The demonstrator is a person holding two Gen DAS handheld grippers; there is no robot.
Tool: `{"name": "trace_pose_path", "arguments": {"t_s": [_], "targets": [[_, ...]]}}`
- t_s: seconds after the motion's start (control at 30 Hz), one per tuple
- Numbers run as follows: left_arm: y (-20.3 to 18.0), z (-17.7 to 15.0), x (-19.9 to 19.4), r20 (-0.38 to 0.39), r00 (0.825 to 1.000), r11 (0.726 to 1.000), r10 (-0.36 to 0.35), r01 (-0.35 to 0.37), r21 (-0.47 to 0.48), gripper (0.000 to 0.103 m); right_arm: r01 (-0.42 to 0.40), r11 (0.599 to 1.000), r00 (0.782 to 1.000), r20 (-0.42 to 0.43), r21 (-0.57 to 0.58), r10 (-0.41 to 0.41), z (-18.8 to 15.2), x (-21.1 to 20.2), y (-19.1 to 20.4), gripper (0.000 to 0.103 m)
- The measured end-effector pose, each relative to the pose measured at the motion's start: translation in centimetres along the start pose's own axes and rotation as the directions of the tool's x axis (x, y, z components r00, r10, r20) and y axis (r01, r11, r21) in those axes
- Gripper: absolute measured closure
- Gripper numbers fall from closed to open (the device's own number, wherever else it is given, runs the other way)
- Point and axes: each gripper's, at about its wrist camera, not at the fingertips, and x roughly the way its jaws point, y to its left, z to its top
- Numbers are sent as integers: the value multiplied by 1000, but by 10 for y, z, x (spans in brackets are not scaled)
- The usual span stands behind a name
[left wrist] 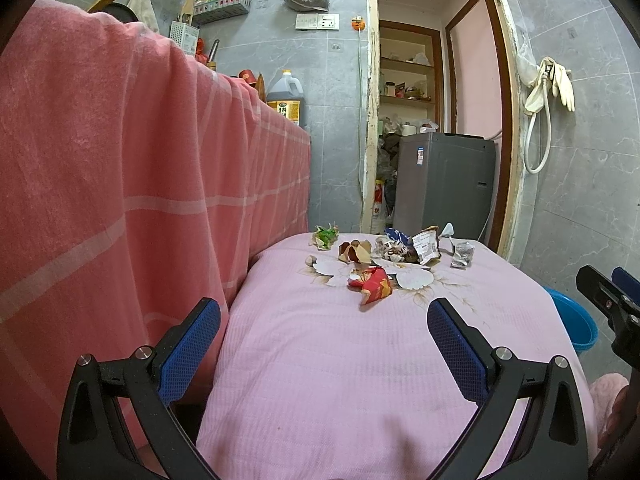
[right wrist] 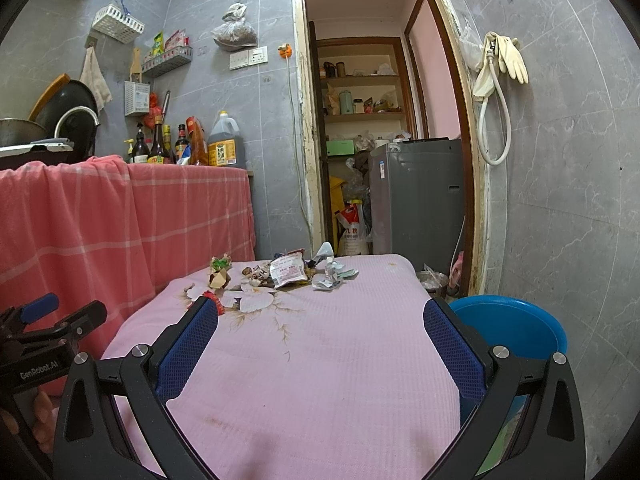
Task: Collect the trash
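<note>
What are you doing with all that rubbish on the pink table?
A person is holding a two-finger tool in each hand to tidy it up. The left tool and the right tool are both open and empty, hovering over the pink cloth-covered table. The crumpled red wrapper and the other scraps lie untouched at the far end. A round blue plastic basin waits beside the table.

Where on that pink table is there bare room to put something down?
The near half of the pink cloth, from the open right gripper up to the printed flower, is bare. The far end is crowded with wrappers, crumpled paper and a red packet.
</note>
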Motion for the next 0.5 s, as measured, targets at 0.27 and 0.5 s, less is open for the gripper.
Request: {"name": "trace_pose_path", "arguments": {"t_s": [0.27,0.5], "targets": [[-2,7,3,14,1000,1000,11,-11,-2,1,-5,1000,1000,-9,4,5,6,5,0,0],[-7,19,18,21,1000,1000,22,-22,4,1,-3,1000,1000,-13,-31,3,21,27,0,0]]}}
